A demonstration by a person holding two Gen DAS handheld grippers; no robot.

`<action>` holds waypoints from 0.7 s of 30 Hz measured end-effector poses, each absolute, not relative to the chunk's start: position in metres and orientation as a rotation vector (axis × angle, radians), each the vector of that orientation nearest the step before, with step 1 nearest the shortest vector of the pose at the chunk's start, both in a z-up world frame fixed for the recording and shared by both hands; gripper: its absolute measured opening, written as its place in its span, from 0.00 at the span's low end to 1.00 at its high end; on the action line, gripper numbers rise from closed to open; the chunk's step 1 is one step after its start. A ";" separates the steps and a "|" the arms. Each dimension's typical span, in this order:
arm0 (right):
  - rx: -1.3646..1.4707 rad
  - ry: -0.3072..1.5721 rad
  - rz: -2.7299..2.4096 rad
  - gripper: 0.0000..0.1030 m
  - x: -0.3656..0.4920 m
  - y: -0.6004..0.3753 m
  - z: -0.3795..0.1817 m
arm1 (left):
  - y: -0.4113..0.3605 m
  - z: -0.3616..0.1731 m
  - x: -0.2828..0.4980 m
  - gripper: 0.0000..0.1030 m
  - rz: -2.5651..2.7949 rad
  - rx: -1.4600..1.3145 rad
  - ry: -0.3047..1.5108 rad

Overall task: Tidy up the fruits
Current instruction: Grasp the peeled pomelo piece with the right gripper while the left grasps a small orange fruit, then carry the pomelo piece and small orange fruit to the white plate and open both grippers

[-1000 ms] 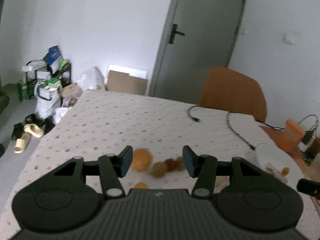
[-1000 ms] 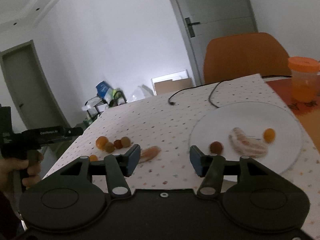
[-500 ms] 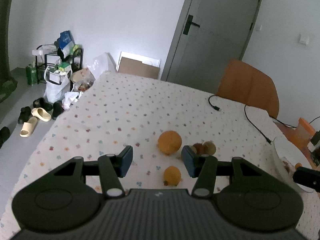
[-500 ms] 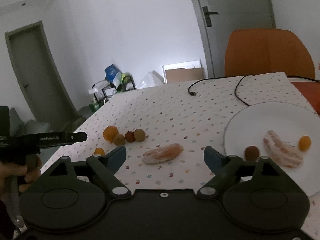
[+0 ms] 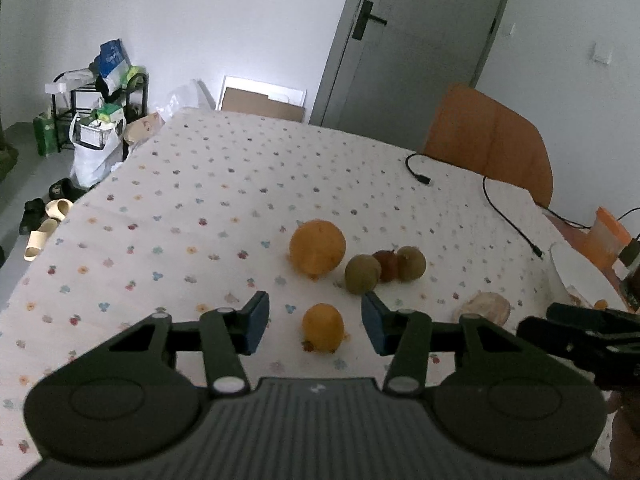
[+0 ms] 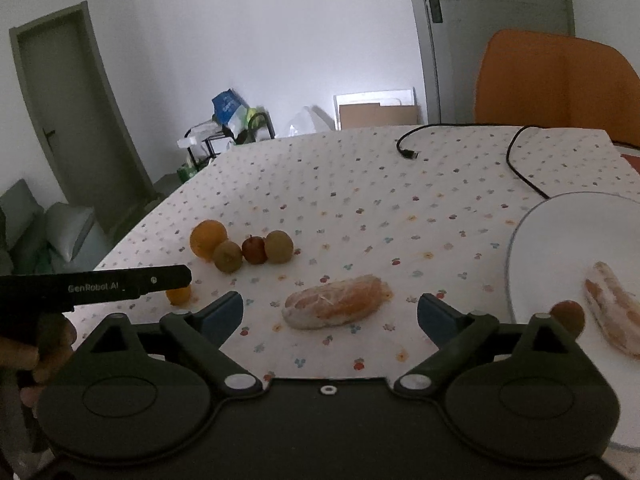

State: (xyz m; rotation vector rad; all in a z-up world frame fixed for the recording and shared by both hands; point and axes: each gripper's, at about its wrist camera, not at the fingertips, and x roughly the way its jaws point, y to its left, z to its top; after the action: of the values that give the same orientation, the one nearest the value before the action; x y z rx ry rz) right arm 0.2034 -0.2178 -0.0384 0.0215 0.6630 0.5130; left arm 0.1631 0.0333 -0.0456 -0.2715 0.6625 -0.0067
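The left gripper (image 5: 315,320) stands wide open and holds nothing, its blue-padded jaws flanking a small orange (image 5: 323,327) that sits on the cloth (image 5: 200,200) between them without touching either. That looks like a lineup for a pinch across the fruit's middle, where a smooth round skin is least likely to squirt out.

From the small orange, a big orange (image 5: 317,248) lies at 12 o'clock, and a tight cluster runs off toward 1 o'clock: two dull, fuzzy kiwis (image 5: 363,273) with a glossy little red fruit (image 5: 386,265) wedged between them, all three touching.

The right gripper (image 6: 330,312) is spread fully and empty too. A peeled segment (image 6: 337,301) lies just ahead of its jaws at 12 o'clock, long and soft, with white pith over orange flesh. The wide opening suits that length. My guess is it needs a light squeeze, or it will tear.

The plate (image 6: 560,224) sits at 3 o'clock of the segment, white, smooth and shallow. It already carries another peeled piece (image 6: 610,306) and a small brown round fruit (image 6: 568,314), so it reads as the collecting spot. The cloth is flat, matte and printed with small flowers, which should keep the round fruits from rolling.
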 end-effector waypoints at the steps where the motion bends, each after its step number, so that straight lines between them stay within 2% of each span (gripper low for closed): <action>1: 0.016 0.665 0.513 0.93 0.205 -0.216 -0.040 | 0.033 -0.047 0.164 0.47 -0.005 -0.267 0.669; 2: 0.010 0.667 0.515 0.93 0.207 -0.214 -0.041 | 0.032 -0.049 0.165 0.46 -0.001 -0.265 0.676; 3: 0.005 0.669 0.516 0.93 0.208 -0.213 -0.042 | 0.032 -0.050 0.165 0.41 -0.001 -0.265 0.683; 4: 0.001 0.671 0.517 0.93 0.210 -0.211 -0.043 | 0.031 -0.051 0.165 0.30 -0.003 -0.263 0.686; 6: -0.007 0.678 0.520 0.93 0.213 -0.207 -0.047 | 0.028 -0.051 0.165 0.21 -0.002 -0.237 0.691; 9: -0.021 0.685 0.524 0.93 0.217 -0.199 -0.052 | 0.028 -0.051 0.163 0.21 -0.008 -0.242 0.690; 11: -0.035 0.686 0.528 0.89 0.218 -0.194 -0.054 | 0.030 -0.050 0.163 0.21 -0.009 -0.248 0.687; 14: -0.065 0.690 0.523 0.81 0.220 -0.187 -0.059 | 0.031 -0.048 0.161 0.21 -0.009 -0.246 0.680; 17: -0.117 0.664 0.483 0.58 0.219 -0.184 -0.060 | 0.033 -0.046 0.161 0.21 -0.011 -0.251 0.673; 21: -0.100 0.676 0.497 0.55 0.221 -0.189 -0.056 | 0.033 -0.043 0.160 0.21 -0.015 -0.253 0.667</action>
State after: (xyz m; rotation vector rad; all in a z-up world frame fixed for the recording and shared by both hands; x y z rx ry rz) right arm 0.2209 -0.1892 -0.0565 -0.0998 0.6765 0.4967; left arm 0.1598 0.0335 -0.0430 -0.2532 0.6668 -0.0152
